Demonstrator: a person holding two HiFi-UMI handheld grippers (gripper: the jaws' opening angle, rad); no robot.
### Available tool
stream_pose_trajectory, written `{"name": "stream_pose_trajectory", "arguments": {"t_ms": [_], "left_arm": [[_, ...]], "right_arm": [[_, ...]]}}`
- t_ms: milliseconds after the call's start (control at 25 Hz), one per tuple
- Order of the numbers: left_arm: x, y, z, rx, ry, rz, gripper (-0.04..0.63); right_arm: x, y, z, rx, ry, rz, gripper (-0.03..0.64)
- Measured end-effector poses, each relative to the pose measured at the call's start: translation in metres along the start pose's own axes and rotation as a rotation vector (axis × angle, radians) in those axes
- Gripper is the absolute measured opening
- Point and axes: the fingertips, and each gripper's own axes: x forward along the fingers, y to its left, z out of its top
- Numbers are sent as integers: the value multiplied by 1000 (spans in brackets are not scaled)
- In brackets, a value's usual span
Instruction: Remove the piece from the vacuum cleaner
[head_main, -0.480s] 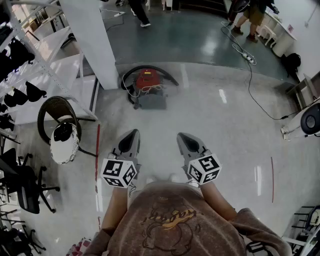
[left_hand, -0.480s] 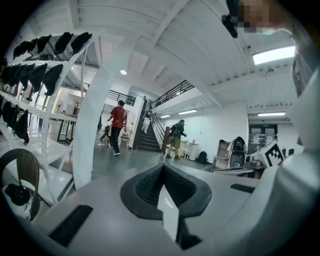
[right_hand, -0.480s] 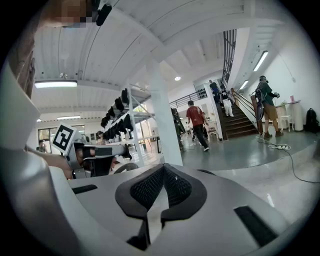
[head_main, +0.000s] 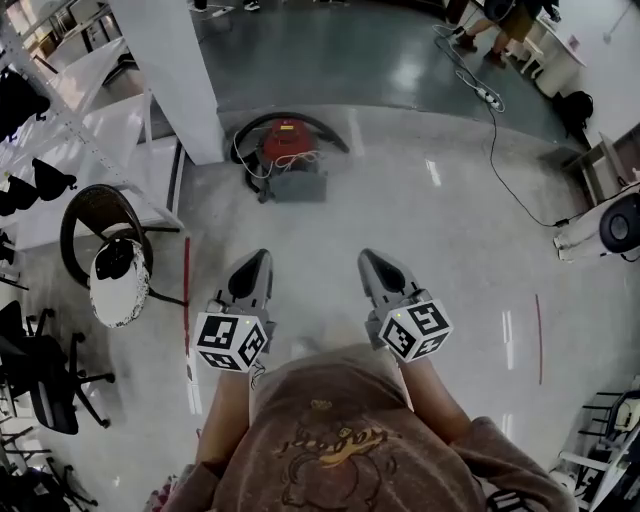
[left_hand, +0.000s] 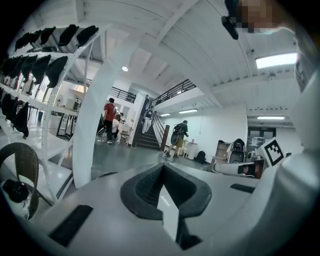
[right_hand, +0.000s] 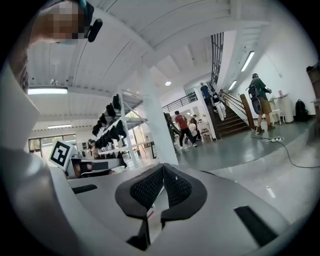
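Observation:
A red vacuum cleaner (head_main: 286, 143) with a black hose curled round it sits on the pale floor beside a white pillar (head_main: 175, 70), well ahead of me in the head view. A grey box-shaped part (head_main: 297, 183) lies against its near side. My left gripper (head_main: 260, 259) and right gripper (head_main: 367, 258) are held side by side in front of my body, far short of the vacuum. Both are shut with nothing between the black pads (left_hand: 150, 185) (right_hand: 147, 187). Neither gripper view shows the vacuum.
A round wicker chair (head_main: 103, 235) with a white cushion stands at the left, next to white shelving (head_main: 60, 130) with dark hats. A cable (head_main: 500, 150) runs across the floor at the right, near a white appliance (head_main: 610, 230). People stand far off by a staircase (left_hand: 150, 137).
The vacuum cleaner sits slightly higher in the head view and the chair has slid up and left. Both grippers stay shut and hold the same spacing.

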Motion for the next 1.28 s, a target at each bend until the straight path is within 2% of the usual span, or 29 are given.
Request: {"name": "stream_pose_trajectory", "arguments": {"t_ms": [200, 560, 720, 960, 1280], "left_arm": [[11, 9, -2, -13, 8, -1, 2], [68, 30, 1, -8, 14, -8, 2], [111, 49, 8, -12, 30, 4, 2], [187, 74, 37, -16, 44, 15, 3], [268, 106, 75, -7, 17, 69, 2]], "right_arm": [[6, -7, -6, -3, 27, -22, 0], [67, -40, -7, -8, 42, 12, 0], [106, -71, 1, 14, 52, 16, 0], [171, -121, 36, 14, 56, 44, 0], [244, -174, 67, -2, 87, 101, 0]]}}
